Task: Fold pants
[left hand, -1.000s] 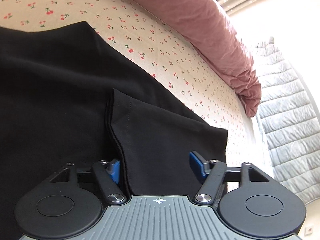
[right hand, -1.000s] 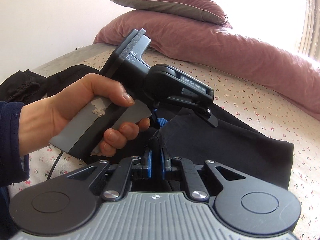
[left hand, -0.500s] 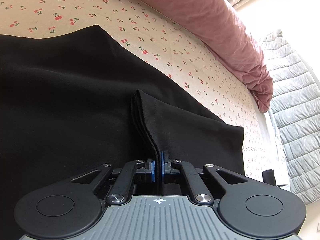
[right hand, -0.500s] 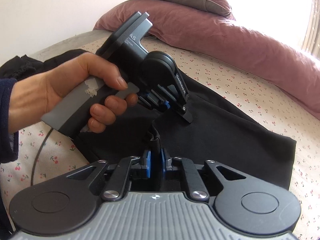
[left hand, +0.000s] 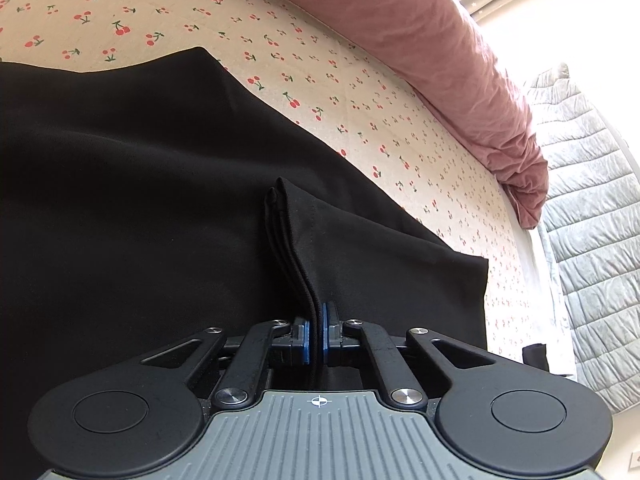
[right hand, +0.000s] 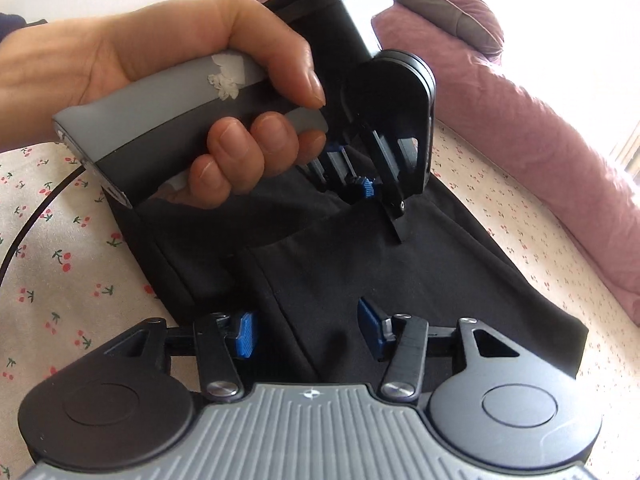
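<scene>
Left tool (left hand: pixel 316 340) pinches pants (left hand: pixel 140 200) hem; right tool (right hand: pixel 306 330) opening above them.

Black pants (left hand: pixel 140 208): matt woven cloth, smooth, stitched hem. Cherry-print bedsheet (left hand: pixel 320 80): matt cotton-like cloth. Pink pillow (left hand: pixel 440 60): soft, crumpled fabric. Grey quilt (left hand: pixel 592 220): stitched, padded cloth with a slight sheen. Left gripper (left hand: pixel 315 336): matt black plastic, ribbed grey housing, shiny metal screws, blue ridged pads. Right gripper (right hand: pixel 306 330): same finish.
</scene>
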A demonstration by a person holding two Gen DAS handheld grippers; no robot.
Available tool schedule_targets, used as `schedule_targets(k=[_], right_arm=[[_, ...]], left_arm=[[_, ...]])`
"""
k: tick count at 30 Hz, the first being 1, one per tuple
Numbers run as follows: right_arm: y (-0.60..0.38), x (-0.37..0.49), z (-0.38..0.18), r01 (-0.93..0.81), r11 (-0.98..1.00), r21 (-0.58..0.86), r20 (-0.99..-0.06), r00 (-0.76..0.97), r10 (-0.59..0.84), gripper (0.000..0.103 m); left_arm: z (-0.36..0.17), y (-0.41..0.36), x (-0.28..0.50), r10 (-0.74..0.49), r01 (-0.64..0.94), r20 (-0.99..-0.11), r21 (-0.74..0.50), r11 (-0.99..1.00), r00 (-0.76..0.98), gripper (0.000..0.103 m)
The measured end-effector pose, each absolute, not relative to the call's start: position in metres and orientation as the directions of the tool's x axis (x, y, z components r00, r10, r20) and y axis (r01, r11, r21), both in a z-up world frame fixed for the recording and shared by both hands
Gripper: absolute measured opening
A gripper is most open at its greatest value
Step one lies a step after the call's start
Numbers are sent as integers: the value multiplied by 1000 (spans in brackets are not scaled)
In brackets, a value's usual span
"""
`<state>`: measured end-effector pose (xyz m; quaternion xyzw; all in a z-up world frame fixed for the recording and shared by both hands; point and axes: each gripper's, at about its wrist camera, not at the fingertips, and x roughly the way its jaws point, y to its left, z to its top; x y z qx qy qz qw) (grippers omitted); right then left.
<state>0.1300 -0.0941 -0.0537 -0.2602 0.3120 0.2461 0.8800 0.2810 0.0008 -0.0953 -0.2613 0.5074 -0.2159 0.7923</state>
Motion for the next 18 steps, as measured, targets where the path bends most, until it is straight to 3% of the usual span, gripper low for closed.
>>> schedule_targets(k=[7,9,10,18], right_arm=[[-71,101,-67,-541,583,-607,-549,815,184,44],[-67,98,-69,-543,568,-618,-551,815,180,23],[-66,100,-67,-552,600,-580,-578,797,176,0],[-66,95,-38,-457,766,-451,-557,815,158,0]], left_arm=[[-98,6,283,-622,67,-682,-651,756,386,4],[-99,7,284,-623,63,-679,-655,753,389,4],[-99,7,284,-622,59,-677,-656,752,393,4],[-101,11,292,-581,-6,-671,-657,754,461,6]])
